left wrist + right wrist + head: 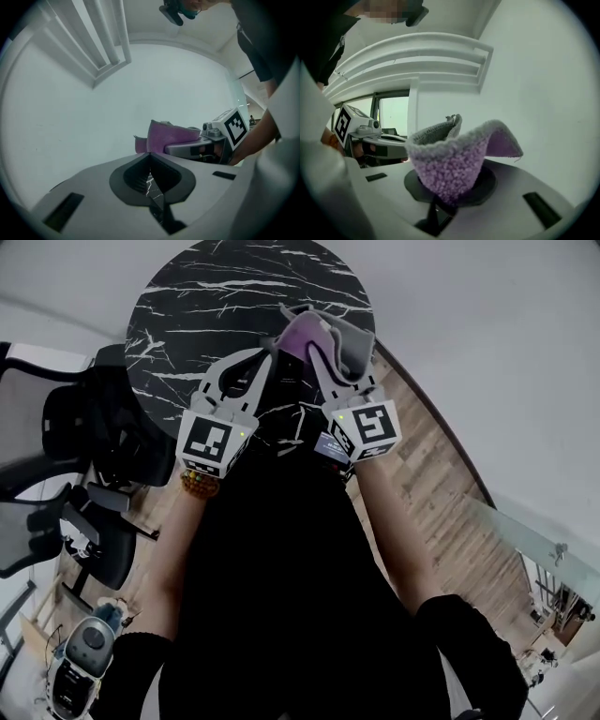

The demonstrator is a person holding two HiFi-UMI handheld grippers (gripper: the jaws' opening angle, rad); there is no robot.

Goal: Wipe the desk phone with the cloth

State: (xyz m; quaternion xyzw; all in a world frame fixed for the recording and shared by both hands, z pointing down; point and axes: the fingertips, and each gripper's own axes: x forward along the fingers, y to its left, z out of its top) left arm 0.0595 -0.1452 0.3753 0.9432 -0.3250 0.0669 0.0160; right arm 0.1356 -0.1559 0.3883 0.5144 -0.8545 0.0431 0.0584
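My right gripper [317,338] is shut on a purple cloth [302,332] with a grey back, held up over the near edge of a round black marble table [216,296]. In the right gripper view the cloth [454,159] bunches up out of the closed right gripper [445,201], against a white wall. My left gripper [264,357] is beside it, shut with nothing between its fingers. In the left gripper view the shut left gripper [150,161] points upward, with the cloth [166,136] and the right gripper [197,149] just beyond. No desk phone is in any view.
Black office chairs [84,427] stand left of the table on the wooden floor [441,484]. A grey and white appliance [80,662] sits at bottom left. A glass panel [534,540] runs along the right. My dark-clothed body fills the lower middle.
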